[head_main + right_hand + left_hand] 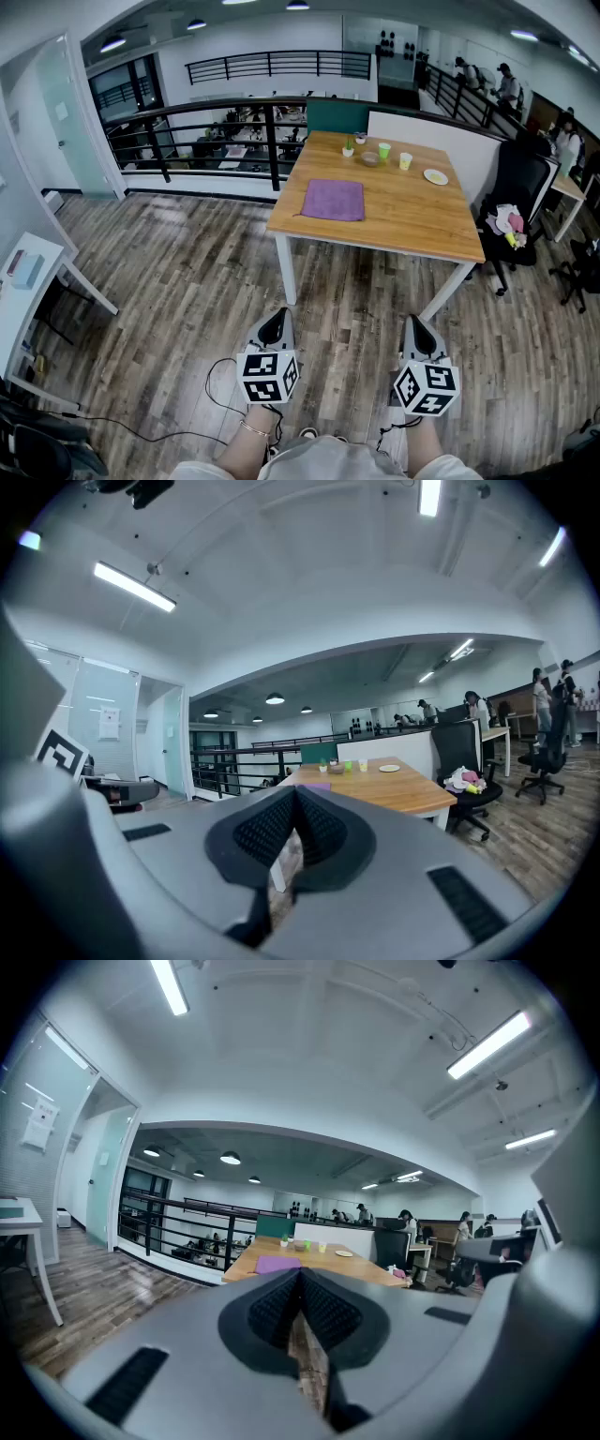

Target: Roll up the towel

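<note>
My left claw [274, 330] and right claw [417, 335] are both shut tight and empty — far from the purple towel [334, 200], flat on the table [412, 221]. It looks soft and floppy, so I'd pinch one edge.

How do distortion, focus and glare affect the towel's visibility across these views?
Head view: fisheye curves the railing, yet the purple towel lies sharp, evenly lit. Left gripper view: strong barrel distortion, towel small but distinct. Right gripper view: dark corners, bright ceiling strips, towel only a sliver.

Cloth towel [334, 200], wooden table [412, 220]
</note>
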Motion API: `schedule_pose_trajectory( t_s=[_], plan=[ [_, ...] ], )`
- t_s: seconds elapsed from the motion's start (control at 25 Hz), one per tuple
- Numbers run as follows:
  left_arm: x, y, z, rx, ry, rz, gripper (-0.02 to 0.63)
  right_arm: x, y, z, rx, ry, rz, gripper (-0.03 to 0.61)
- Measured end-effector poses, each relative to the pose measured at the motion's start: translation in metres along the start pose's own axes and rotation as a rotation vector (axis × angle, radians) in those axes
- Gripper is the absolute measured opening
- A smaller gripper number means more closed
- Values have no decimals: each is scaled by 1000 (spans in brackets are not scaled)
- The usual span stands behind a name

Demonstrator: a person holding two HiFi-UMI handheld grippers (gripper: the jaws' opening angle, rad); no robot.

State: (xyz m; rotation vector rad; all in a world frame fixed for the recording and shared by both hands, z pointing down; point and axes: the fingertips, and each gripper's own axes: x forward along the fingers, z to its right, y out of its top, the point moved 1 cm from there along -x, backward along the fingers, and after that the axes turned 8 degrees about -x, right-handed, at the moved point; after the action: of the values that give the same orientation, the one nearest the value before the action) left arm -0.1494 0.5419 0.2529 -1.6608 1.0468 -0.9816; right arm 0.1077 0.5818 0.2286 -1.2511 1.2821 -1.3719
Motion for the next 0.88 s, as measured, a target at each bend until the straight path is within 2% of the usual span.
schedule_pose_trajectory(
  t_s=[0.48, 0.72, 0.88],
  plan=[
    [3, -1, 5, 4, 29, 10, -3, 6, -1, 10, 43, 0, 25, 2],
    [3, 8, 8, 11, 63, 38, -2, 13, 2, 12, 25, 18, 22, 2],
    [6, 13, 7, 2, 74, 44, 0, 15, 5, 15, 22, 21, 25, 34]
  ],
)
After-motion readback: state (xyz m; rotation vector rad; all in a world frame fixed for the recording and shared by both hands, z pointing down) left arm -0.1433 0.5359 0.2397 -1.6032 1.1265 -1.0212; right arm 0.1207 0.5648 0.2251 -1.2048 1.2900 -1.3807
